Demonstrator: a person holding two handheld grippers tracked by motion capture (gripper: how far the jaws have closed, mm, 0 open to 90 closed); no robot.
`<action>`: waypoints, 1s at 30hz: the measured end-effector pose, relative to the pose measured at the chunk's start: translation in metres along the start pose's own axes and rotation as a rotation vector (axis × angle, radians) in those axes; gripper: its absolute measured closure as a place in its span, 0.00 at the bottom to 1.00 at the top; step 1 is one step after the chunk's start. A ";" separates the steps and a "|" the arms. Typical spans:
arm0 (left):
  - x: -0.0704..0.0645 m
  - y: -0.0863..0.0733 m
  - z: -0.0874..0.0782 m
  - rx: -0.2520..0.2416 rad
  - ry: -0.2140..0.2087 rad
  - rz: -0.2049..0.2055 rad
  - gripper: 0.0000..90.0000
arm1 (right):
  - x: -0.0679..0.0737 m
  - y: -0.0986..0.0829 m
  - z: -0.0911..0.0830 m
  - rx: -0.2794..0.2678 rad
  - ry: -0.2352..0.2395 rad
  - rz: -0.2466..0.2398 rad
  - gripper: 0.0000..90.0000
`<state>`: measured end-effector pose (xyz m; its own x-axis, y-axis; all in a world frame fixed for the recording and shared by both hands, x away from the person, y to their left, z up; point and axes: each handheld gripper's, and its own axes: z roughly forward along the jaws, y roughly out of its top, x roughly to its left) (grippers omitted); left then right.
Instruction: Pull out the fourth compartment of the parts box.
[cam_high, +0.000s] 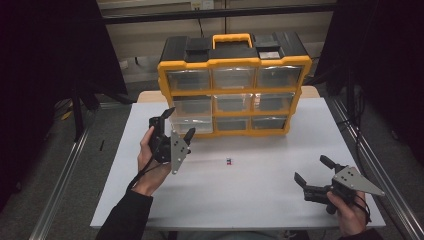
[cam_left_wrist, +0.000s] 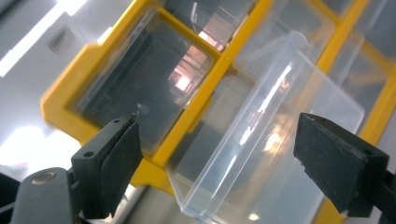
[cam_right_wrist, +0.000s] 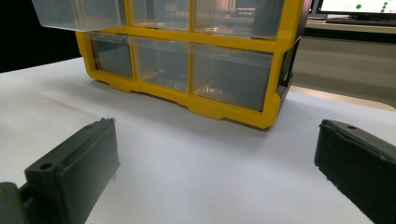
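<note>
Clear plastic drawer (cam_left_wrist: 261, 135) sits seemingly untouched between left hand-held gripper's (cam_left_wrist: 215, 154) jaws.

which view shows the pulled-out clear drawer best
The left gripper view: the pulled-out clear drawer sits close between the left gripper's open jaws. The high view shows it small, bottom-left in the organizer. The right gripper view catches its corner.

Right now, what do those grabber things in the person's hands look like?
Each hand holds a black tool with two chunky black jaws. The left gripper and the right gripper each carry a grey three-cornered metal plate on top. The square jaw pads have small screw holes. The person wears dark long sleeves.
</note>
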<state>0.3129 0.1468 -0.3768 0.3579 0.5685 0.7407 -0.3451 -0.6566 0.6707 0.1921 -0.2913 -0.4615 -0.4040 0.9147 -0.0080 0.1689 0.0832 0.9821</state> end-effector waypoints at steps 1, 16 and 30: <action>0.003 -0.001 -0.001 -0.001 -0.005 -0.035 0.15 | 0.000 0.000 0.000 -0.001 -0.003 0.001 0.00; 0.018 -0.047 -0.009 0.049 -0.193 -0.771 0.03 | 0.000 0.000 0.001 0.002 -0.001 0.005 0.00; -0.021 -0.084 -0.022 0.102 -0.275 -0.803 0.04 | 0.001 0.000 0.001 -0.001 -0.003 0.003 0.00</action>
<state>0.3149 0.2012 -0.4472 0.6629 0.7487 -0.0027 0.1783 -0.1544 0.9718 0.1926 -0.2903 -0.4617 -0.4011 0.9160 -0.0055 0.1693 0.0800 0.9823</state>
